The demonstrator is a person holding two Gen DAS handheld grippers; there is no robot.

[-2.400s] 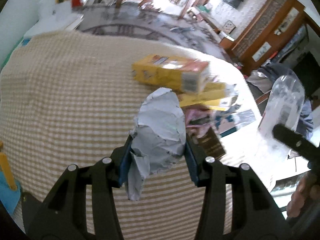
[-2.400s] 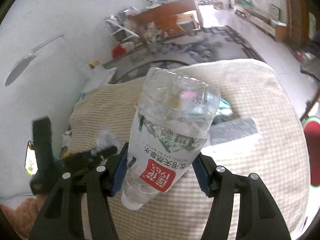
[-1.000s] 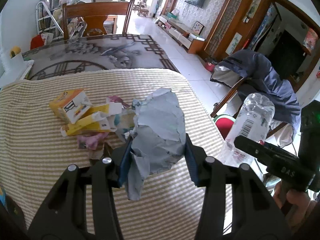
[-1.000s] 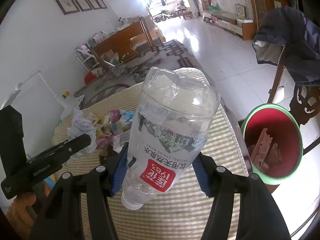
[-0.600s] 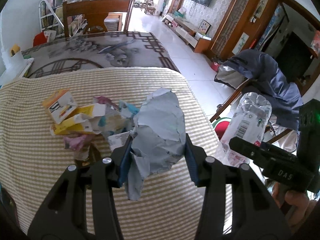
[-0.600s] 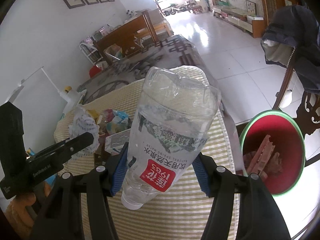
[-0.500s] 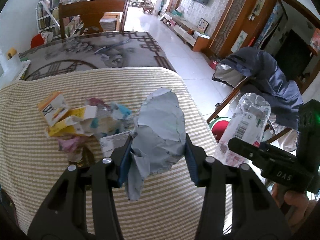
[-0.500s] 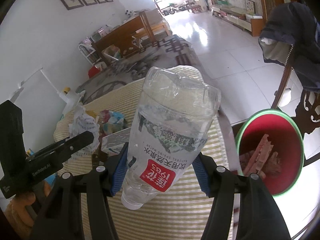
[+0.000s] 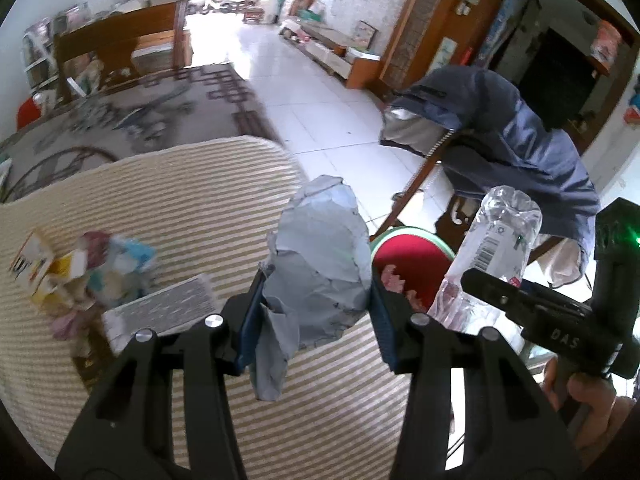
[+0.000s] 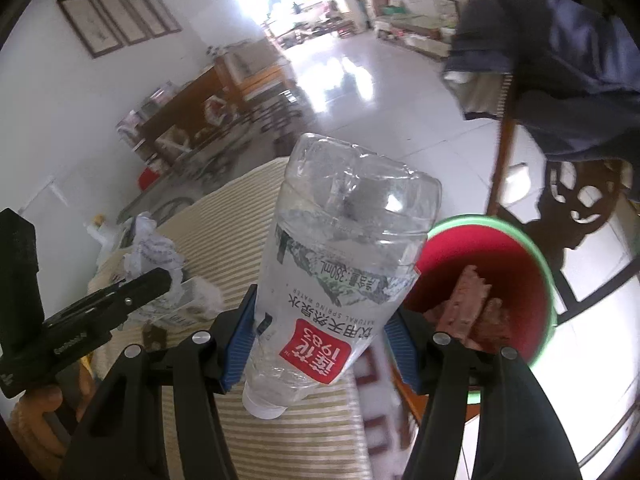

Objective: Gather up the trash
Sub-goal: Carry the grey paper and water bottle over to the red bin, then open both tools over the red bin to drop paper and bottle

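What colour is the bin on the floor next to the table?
Red inside with a green rim; the bin shows best in the right wrist view.

Our left tool point(image 9: 316, 320) is black plastic, with two long arms and blue ribbed pads point(image 9: 249, 322). Small round silver screws sit on the arms. Our right tool point(image 10: 320, 344) looks the same: black arms, blue pads, silver screws. Its black handle has a small green light and pale letters on the side.
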